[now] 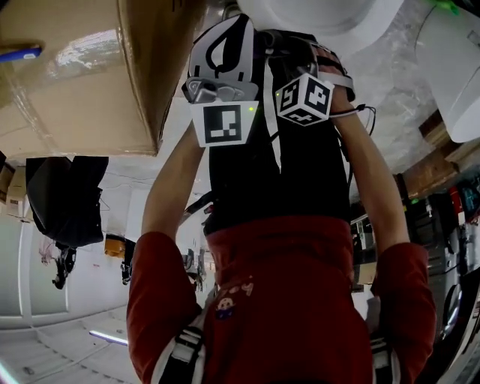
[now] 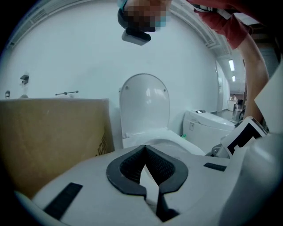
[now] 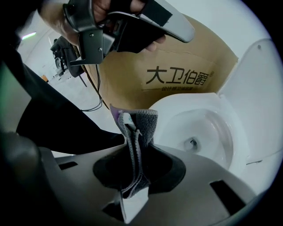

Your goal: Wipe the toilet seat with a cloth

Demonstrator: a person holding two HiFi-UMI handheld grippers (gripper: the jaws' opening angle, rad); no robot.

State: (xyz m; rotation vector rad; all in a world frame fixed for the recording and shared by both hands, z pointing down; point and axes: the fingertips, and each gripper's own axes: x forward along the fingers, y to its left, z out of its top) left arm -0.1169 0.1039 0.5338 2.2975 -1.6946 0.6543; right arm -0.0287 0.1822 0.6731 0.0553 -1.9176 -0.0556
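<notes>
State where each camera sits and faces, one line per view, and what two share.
Head view: person's head, steeply down at the toilet; arms, red top show.
Left gripper view: on shut left gripper, toward raised lid; own jaws show.
Right gripper view: on right gripper, into bowl; jaws clamp cloth.
Both gripper views share the cardboard box.

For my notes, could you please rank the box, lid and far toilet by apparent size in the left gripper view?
1. Box
2. Lid
3. Far toilet
The box looks nearer, which may flatter it.
</notes>
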